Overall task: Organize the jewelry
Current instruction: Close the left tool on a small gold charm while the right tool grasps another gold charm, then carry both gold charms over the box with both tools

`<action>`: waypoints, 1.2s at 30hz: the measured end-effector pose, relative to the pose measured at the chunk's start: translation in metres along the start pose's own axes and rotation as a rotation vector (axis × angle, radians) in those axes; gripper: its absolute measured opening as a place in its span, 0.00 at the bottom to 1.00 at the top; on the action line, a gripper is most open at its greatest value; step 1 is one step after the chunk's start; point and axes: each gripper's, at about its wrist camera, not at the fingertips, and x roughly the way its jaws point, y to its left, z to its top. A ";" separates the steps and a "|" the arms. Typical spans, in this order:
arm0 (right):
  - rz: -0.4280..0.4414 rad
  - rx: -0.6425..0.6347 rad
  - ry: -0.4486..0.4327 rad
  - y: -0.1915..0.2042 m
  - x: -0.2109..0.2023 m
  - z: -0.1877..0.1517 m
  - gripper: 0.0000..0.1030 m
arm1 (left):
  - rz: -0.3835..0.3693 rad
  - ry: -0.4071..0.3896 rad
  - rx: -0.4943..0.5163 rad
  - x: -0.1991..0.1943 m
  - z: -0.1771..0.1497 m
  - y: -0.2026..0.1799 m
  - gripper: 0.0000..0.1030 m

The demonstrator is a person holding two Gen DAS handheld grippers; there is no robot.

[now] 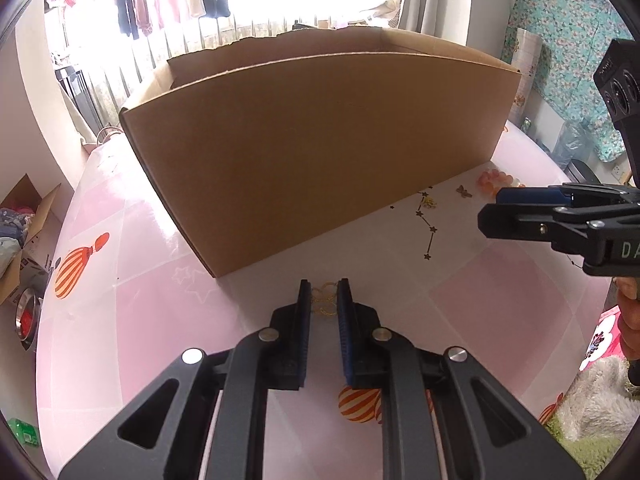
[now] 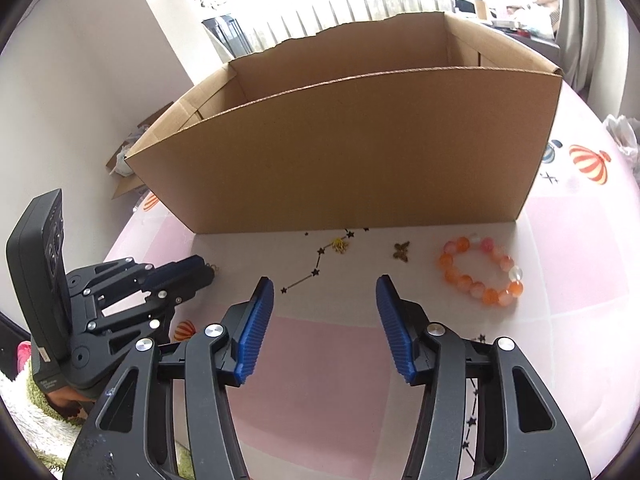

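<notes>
A gold chain piece (image 1: 325,300) lies on the pink tablecloth between the fingertips of my left gripper (image 1: 324,294), whose jaws stand narrowly apart around it; I cannot tell whether they touch it. An open cardboard box (image 1: 312,152) stands just beyond; it also shows in the right wrist view (image 2: 360,160). My right gripper (image 2: 325,292) is open and empty above the cloth. An orange bead bracelet (image 2: 482,270), a small butterfly charm (image 2: 401,252) and a yellow charm (image 2: 340,245) lie ahead of it near the box. The left gripper shows at the left (image 2: 208,272).
The pink table (image 2: 320,360) carries balloon and star prints. A fluffy green-white cloth (image 1: 592,408) lies at the table's right edge. A cardboard box with clutter (image 1: 20,232) and a metal bowl (image 1: 28,316) sit on the floor at left.
</notes>
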 end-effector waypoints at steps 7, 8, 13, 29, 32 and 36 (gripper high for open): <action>-0.029 -0.051 -0.019 0.009 0.016 0.012 0.31 | -0.008 0.005 -0.008 0.005 0.003 0.003 0.12; -0.038 -0.055 -0.023 0.009 0.019 0.014 0.28 | -0.009 0.005 -0.007 0.006 0.003 0.003 0.12; -0.098 -0.096 -0.012 0.013 0.035 0.019 0.17 | -0.012 0.008 -0.008 0.008 0.003 0.002 0.12; -0.073 -0.068 -0.015 0.002 0.032 0.020 0.00 | -0.019 0.012 -0.021 0.013 0.003 0.008 0.12; -0.031 -0.017 -0.036 -0.006 0.017 0.024 0.00 | -0.019 0.006 -0.022 0.012 0.003 0.007 0.12; 0.010 0.038 -0.070 -0.022 -0.012 0.022 0.00 | -0.020 -0.007 -0.022 0.008 0.002 0.007 0.12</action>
